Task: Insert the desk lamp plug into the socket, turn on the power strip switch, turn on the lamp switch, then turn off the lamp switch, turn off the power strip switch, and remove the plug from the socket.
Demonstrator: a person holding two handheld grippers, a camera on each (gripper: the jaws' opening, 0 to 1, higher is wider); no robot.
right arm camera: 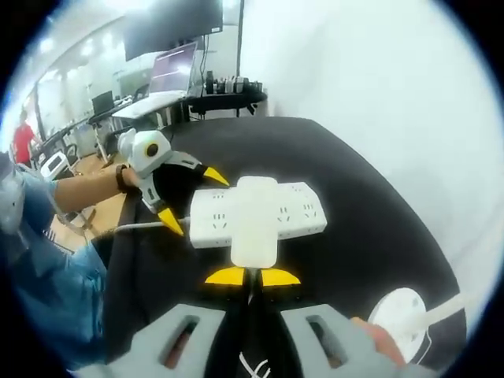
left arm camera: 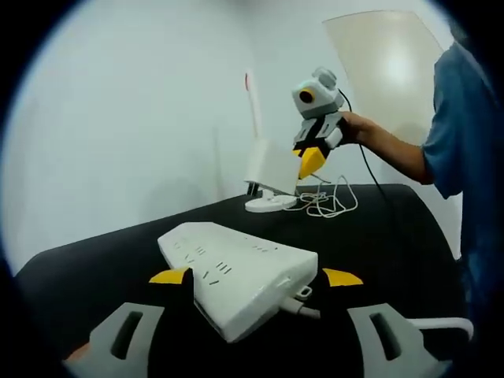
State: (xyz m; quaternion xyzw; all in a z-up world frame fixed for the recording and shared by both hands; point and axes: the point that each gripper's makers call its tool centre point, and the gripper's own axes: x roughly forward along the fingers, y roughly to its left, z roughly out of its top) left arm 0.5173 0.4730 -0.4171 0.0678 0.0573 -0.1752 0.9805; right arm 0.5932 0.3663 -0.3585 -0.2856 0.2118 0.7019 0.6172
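I see bright, even room light, ceiling lamps glaring far off (fisheye bends the edges), soft shadows on the table.

No text, label or number can be read — not even on the power strip.

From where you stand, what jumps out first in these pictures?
A white power strip lies on a black table, framed by the left gripper with its yellow-tipped jaws open on either side of it. Beyond it, the right gripper hangs beside a white desk lamp, with a loose white cord heaped next to the lamp's base.
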